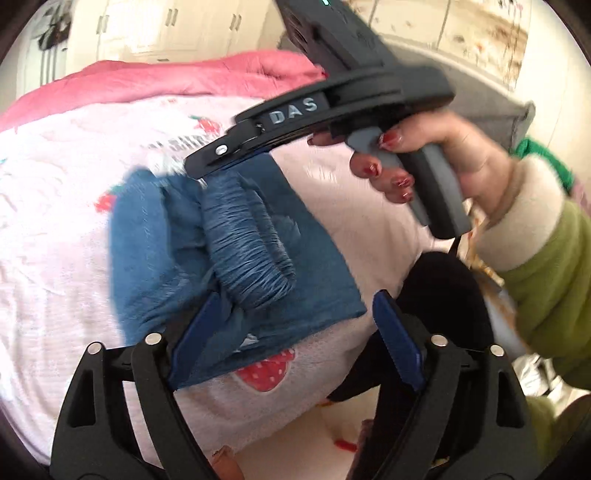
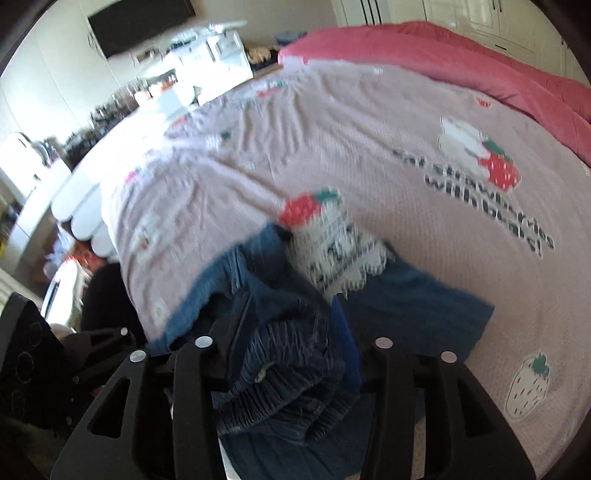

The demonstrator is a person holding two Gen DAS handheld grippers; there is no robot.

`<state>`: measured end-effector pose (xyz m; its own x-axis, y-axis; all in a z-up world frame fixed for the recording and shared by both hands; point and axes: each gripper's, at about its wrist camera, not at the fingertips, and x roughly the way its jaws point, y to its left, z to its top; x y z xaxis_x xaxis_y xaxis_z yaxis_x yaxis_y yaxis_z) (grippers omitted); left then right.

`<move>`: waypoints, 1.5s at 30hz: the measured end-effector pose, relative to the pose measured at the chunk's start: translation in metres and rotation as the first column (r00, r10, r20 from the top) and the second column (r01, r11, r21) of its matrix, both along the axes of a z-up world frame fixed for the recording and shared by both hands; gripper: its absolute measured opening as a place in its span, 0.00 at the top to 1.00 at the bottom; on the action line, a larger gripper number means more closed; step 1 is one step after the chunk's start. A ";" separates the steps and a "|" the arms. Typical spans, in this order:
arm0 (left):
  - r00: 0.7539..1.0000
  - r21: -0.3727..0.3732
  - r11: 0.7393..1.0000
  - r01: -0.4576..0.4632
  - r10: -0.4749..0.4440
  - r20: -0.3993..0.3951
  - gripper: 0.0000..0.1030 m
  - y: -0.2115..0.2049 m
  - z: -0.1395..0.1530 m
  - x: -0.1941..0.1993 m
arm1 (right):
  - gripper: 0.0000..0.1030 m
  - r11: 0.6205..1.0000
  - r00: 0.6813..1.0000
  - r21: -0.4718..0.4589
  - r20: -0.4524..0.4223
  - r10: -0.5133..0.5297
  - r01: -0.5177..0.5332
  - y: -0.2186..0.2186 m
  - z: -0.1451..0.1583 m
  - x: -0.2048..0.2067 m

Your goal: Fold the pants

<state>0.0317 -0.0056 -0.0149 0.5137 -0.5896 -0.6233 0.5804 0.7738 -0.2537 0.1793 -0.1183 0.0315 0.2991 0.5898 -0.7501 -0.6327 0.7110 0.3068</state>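
While angled down over pants, left fingers released; right fingers' grip on waistband unclear.

Your inventory, counted across both wrist views:

- One pair of blue denim pants with a gathered elastic waistband, folded into a bundle.
- One pale pink bedspread printed with strawberries, covering the bed.
- One bright pink quilt along the far side of the bed.
- Two black two-finger grippers: your left gripper and your right gripper.
- One hand with red-painted nails in sight, on the right gripper's grey handle.
- One green sleeve with a cream cuff.
- One dark wall-mounted screen.
- Printed red strawberries on the bedspread: at least three in the right wrist view; blur prevents a full count.
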 end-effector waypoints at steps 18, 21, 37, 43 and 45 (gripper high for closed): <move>0.998 0.140 0.989 -0.056 0.054 0.017 0.76 -0.010 -0.028 0.014 | 0.96 0.961 0.998 -0.277 0.050 0.040 -0.024 0.085 -0.019 0.040; 0.998 0.161 0.985 -0.068 0.064 0.030 0.76 -0.018 -0.033 0.015 | 0.96 0.949 0.998 -0.314 0.036 0.050 -0.036 0.091 -0.037 0.051; 0.997 0.143 0.987 -0.077 0.080 -0.016 0.76 -0.005 -0.032 0.019 | 0.86 1.000 0.999 0.017 0.031 0.009 -0.009 0.013 -0.004 -0.011; 0.996 0.148 0.985 -0.083 0.088 -0.029 0.74 -0.004 -0.028 0.019 | 0.86 0.993 0.999 -0.108 0.012 -0.040 0.041 0.012 -0.052 -0.026; 0.995 0.155 0.984 -0.085 0.091 -0.031 0.72 -0.005 -0.028 0.018 | 0.86 0.994 0.998 -0.092 0.017 -0.053 0.055 0.011 -0.049 -0.029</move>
